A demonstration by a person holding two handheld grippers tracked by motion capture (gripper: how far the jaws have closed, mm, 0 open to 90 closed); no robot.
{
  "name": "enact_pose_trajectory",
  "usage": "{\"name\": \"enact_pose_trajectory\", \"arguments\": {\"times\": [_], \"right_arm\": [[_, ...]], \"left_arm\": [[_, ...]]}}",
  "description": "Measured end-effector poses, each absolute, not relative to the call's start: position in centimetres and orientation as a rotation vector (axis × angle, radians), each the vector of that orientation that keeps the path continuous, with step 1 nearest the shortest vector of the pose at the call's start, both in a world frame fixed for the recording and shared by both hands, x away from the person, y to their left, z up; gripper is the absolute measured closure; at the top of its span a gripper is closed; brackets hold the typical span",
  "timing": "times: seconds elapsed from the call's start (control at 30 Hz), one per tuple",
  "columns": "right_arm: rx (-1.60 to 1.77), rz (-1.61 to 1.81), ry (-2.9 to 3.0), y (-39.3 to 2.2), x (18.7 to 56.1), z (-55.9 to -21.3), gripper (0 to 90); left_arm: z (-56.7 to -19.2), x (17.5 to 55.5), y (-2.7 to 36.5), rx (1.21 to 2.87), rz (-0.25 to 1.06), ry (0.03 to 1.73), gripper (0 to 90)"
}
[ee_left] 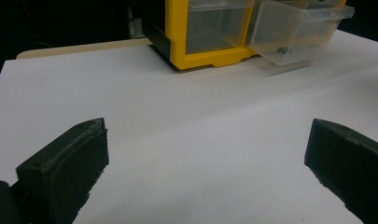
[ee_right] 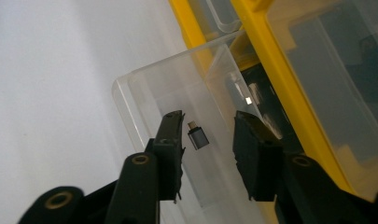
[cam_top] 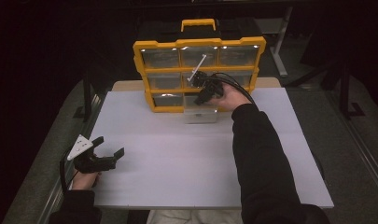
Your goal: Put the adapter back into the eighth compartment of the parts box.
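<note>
A yellow organizer [cam_top: 199, 43] with clear drawers stands upright at the far edge of the white table. One bottom drawer [cam_top: 200, 114] is pulled out toward me. My right gripper [cam_top: 203, 95] hangs over that drawer, pointing down into it. In the right gripper view its jaws [ee_right: 208, 116] stand apart, and a small grey adapter [ee_right: 198, 137] lies on the drawer floor [ee_right: 144, 93] between them, touched by neither pad. My left gripper [cam_top: 110, 145] rests low at the table's near left, wide open with nothing in it [ee_left: 206, 135].
The white board [cam_top: 177, 158] covers the table and ends at a near edge by my body. The organizer's yellow frame [ee_left: 177, 42] and the slid-out drawer [ee_left: 294, 32] lie ahead of the left gripper. A black sleeve [cam_top: 261, 154] crosses the right half.
</note>
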State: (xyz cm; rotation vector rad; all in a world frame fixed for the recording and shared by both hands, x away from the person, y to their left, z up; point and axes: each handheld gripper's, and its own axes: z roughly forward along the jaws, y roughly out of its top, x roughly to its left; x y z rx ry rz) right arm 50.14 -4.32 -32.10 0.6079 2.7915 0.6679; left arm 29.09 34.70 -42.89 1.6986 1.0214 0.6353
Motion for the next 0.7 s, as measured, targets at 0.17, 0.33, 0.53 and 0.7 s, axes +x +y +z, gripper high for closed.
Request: {"name": "enact_pose_trajectory", "arguments": {"times": [0.17,0.33,0.53,0.7], "right_arm": [[0.64,0.665,2.766,-5.1,49.8,-31.4,49.9],[0.654,0.625,2.77,-5.6,49.1,-30.9,43.2],[0.682,0.653,2.759,-6.6,48.4,-30.2,30.5],[0.727,0.658,2.744,-7.6,47.9,-30.0,22.2]], "left_arm": [[-42.9,29.1,34.7,1.7,0.635,1.022,0.0],[-42.9,29.0,34.6,1.701,0.637,1.02,0.0],[-42.9,29.0,34.6,1.701,0.638,1.022,0.0],[-42.9,29.0,34.7,1.695,0.637,1.021,0.0]]}}
